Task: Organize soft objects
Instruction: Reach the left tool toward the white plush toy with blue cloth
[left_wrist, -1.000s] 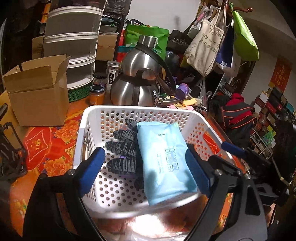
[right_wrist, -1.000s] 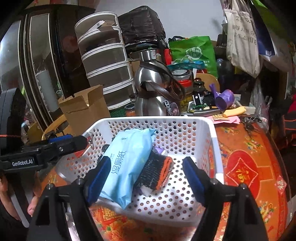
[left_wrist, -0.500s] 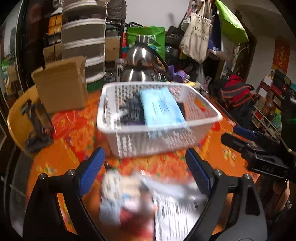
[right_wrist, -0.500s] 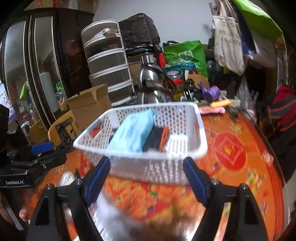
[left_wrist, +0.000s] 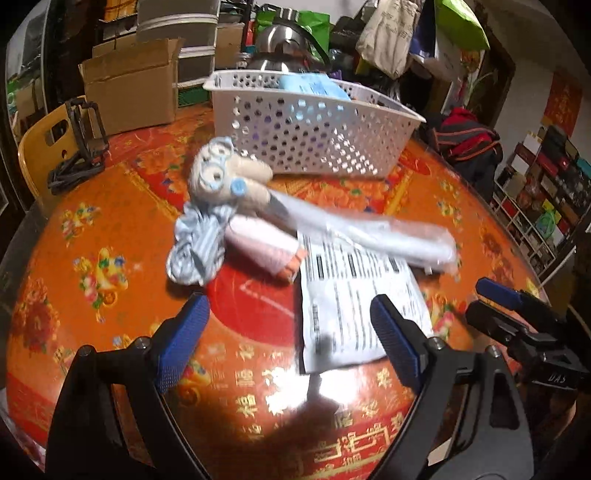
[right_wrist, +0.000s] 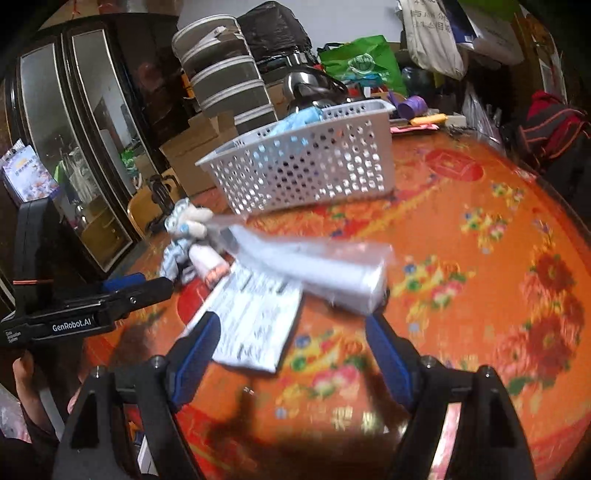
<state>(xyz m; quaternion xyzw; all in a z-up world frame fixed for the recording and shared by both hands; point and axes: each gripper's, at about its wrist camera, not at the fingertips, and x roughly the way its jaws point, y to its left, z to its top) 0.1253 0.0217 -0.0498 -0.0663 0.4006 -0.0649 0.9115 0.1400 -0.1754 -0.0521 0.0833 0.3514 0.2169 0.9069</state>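
Note:
A white perforated basket (left_wrist: 314, 125) (right_wrist: 306, 170) stands at the far side of the orange tablecloth (left_wrist: 92, 229), with a light blue pack (left_wrist: 314, 83) in it. In front of it lies a pile: a cream plush toy with blue glasses (left_wrist: 225, 177) (right_wrist: 188, 221), a striped blue cloth (left_wrist: 199, 247), a pink roll (left_wrist: 262, 247), a long clear plastic wrap (left_wrist: 388, 236) (right_wrist: 325, 266) and a printed white pack (left_wrist: 354, 302) (right_wrist: 255, 317). My left gripper (left_wrist: 288, 314) (right_wrist: 147, 286) hovers open over the pack's near end. My right gripper (right_wrist: 291, 325) (left_wrist: 487, 302) is open beside it, holding nothing.
A cardboard box (left_wrist: 129, 92) and a steel kettle (left_wrist: 280, 48) stand behind the basket. A yellow chair (left_wrist: 40, 155) with a black stand on it is at the left edge. Stacked drawers (right_wrist: 225, 85), a dark mirrored cabinet (right_wrist: 74, 147) and hanging bags (left_wrist: 388, 37) crowd the back.
Both grippers drew back from over the basket and sank toward the table. The basket now sits farther off, and the pile of soft things has come into view in front of it.

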